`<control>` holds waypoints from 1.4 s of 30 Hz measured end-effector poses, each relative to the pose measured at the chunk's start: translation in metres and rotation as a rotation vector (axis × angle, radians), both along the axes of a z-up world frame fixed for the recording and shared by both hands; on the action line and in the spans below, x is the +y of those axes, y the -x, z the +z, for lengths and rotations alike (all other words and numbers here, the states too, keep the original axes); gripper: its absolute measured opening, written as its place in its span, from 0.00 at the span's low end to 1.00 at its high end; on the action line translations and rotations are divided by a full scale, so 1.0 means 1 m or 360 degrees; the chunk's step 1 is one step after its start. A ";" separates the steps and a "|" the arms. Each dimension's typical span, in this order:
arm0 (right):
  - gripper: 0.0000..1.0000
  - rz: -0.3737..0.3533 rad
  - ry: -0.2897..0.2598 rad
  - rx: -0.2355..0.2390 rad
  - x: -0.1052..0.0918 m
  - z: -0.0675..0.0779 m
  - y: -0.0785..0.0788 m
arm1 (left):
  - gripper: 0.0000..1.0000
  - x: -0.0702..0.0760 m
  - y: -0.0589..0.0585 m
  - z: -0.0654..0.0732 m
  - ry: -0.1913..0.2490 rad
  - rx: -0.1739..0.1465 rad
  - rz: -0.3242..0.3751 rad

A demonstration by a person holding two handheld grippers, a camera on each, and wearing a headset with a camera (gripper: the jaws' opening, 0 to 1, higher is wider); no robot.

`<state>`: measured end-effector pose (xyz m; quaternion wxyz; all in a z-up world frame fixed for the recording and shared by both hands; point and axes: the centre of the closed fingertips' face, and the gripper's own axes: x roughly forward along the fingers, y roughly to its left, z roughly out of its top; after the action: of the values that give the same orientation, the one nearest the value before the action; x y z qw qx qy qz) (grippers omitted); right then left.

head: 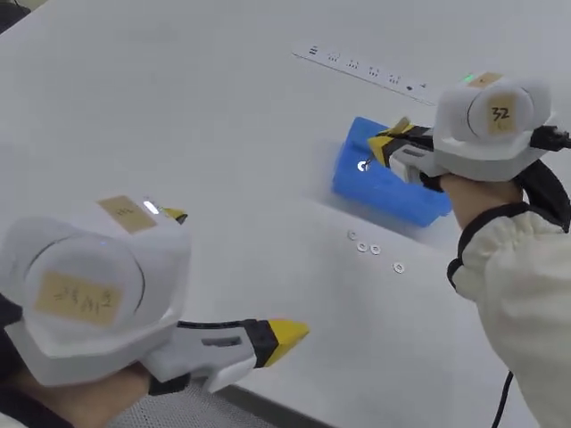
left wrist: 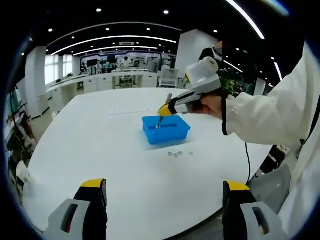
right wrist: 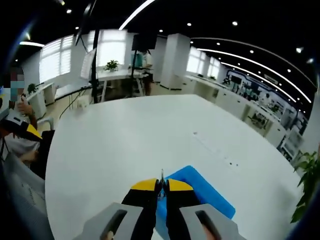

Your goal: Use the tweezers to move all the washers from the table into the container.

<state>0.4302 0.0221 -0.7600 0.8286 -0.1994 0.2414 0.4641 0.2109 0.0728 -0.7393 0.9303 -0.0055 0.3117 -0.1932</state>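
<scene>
**Head view:** R gripper [head: 385, 143] is upper right, jaws pressed together on the tweezers [head: 368, 159]. The tweezers angle down-left over the blue container [head: 393, 201]. A bright ring [head: 363, 166] sits at the tweezer tip, prob. a washer. Can't tell if it's pinched or just lying inside the container. Four washers [head: 375, 249] lie loose on the white table [head: 223, 134] in a short row near the container's front wall, not touching it. L gripper [head: 232, 273] is bottom left by the table's near edge, jaws spread wide w/ nothing btwn them. A power strip [head: 366, 69] lies past the container, well apart.

**Left gripper view:** L gripper [left wrist: 165, 200] has its own yellow-tipped jaws far apart and holds nothing. Across the table the R gripper [left wrist: 167, 107] points the tweezers [left wrist: 160, 120] down into the container [left wrist: 167, 136], tips inside the rim. The washers [left wrist: 180, 153] are on the table just in front of the container.

**Right gripper view:** R gripper [right wrist: 161, 184] jaws are squeezed to a thin slit, w/ the tweezers [right wrist: 161, 176] poking out btwn the yellow tips. The tweezer points are too small to tell if closed. The container [right wrist: 210, 197] lies under and just beyond the jaws. L gripper [right wrist: 22, 127] is at the far left edge, well apart.
</scene>
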 end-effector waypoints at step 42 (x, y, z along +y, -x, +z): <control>0.03 -0.0111 0.0068 0.0142 -0.003 -0.044 -0.021 | 0.99 0.005 -0.002 -0.001 -0.0066 -0.0010 0.0023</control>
<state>0.4511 0.0191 -0.8045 0.8282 -0.1877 0.2947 0.4381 0.2129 0.0778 -0.7404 0.9326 0.0122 0.3127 -0.1800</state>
